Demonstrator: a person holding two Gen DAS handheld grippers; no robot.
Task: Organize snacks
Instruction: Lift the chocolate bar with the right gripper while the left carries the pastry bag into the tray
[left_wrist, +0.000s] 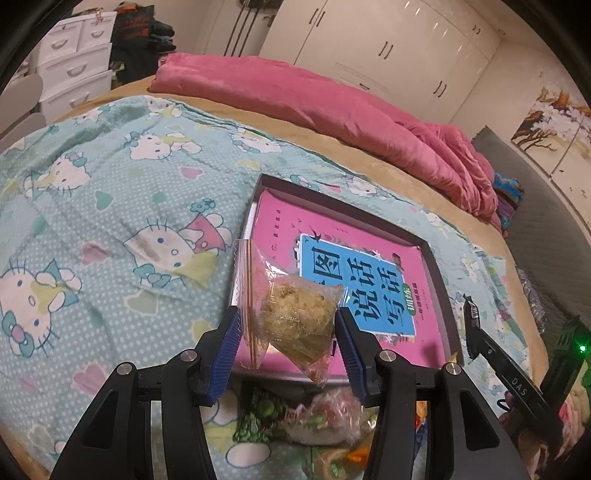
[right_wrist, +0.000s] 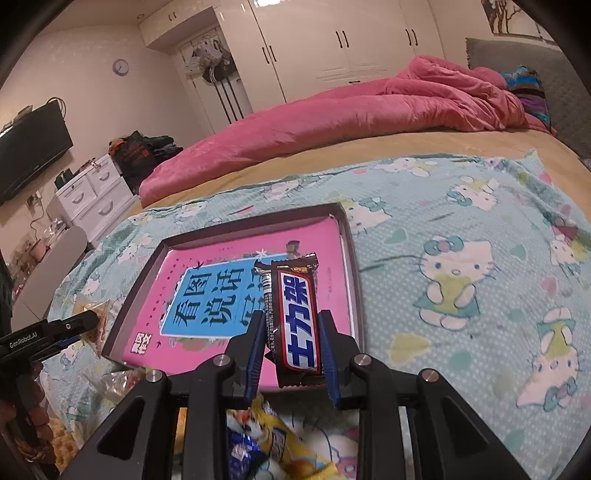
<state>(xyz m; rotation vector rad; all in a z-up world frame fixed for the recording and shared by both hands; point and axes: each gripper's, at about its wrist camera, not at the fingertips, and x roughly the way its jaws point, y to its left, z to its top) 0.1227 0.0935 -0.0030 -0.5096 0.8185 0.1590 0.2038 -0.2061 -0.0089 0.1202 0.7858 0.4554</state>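
My left gripper (left_wrist: 286, 319) is shut on a clear packet holding a yellowish cake (left_wrist: 295, 314) and holds it above the near left corner of a dark tray (left_wrist: 436, 266). A pink book with a blue label (left_wrist: 354, 284) lies in the tray. My right gripper (right_wrist: 291, 321) is shut on a dark Snickers bar (right_wrist: 297, 317) and holds it over the tray's (right_wrist: 354, 258) near right part. The left gripper also shows at the left edge of the right wrist view (right_wrist: 74, 328), and the right gripper at the right of the left wrist view (left_wrist: 476, 325).
The tray rests on a Hello Kitty blanket (left_wrist: 110, 221) spread on a bed. Several loose snack packets lie just under my grippers, green and pink ones (left_wrist: 303, 413) and a yellow and blue one (right_wrist: 266, 443). A rolled pink duvet (left_wrist: 314, 99) lies behind the tray.
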